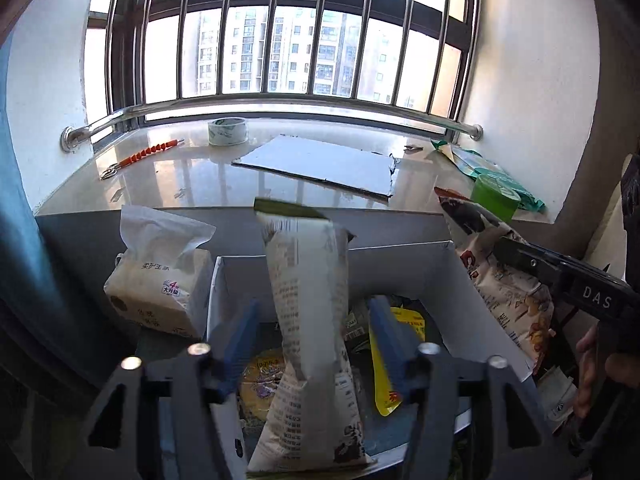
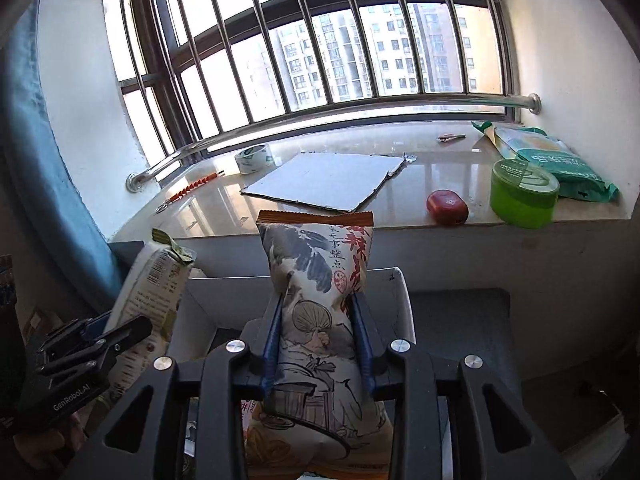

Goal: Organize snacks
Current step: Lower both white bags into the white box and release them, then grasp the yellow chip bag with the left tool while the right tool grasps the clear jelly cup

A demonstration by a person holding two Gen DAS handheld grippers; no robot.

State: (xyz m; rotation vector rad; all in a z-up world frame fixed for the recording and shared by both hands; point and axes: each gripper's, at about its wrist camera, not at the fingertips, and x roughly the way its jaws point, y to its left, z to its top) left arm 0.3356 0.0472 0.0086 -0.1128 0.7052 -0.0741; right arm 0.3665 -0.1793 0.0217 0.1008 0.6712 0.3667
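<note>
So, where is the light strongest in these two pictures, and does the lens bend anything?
In the left wrist view the window is backlit and washed out, with glare on the sill; the white snack bag looks shaded. In the right wrist view the window bars curve from fisheye distortion, and the illustrated snack bag is dim against the bright glass.

Barred window (image 1: 280,40), glossy stone sill (image 1: 168,176), white walls (image 1: 532,80), blue curtain (image 1: 16,240), daylight
</note>
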